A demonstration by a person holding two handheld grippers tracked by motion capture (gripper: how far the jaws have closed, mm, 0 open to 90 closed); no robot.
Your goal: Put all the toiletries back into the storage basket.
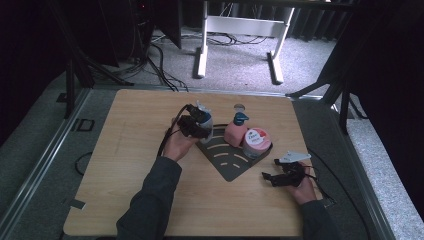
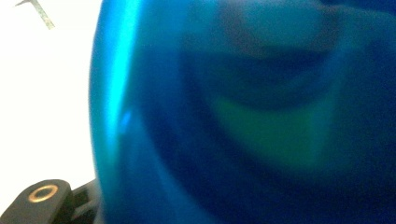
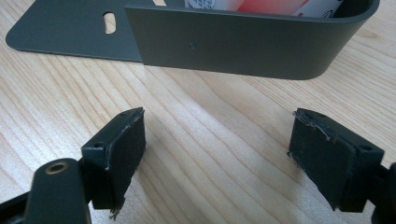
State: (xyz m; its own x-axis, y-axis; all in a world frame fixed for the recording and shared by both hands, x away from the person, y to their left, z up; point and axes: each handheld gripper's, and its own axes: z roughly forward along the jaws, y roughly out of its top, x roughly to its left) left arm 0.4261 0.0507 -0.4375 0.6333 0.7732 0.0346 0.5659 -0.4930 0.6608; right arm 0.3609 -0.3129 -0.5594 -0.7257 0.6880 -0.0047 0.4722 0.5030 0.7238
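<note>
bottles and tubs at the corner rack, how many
3: a blue bottle in the left tool at the rack edge, a pink pump bottle and a pink tub inside.

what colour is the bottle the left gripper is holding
Blue and see-through, clearest in the left gripper view, where the bottle sits right up against the camera.

The left hand (image 1: 176,142) reaches far out over the table. Its arm is stretched long, in a dark sleeve. The left gripper (image 1: 200,126) is closed on something. The right hand (image 1: 303,186) stays near the table's edge. The right gripper (image 3: 217,151) points to the left, low down, with jaws wide apart.
</note>
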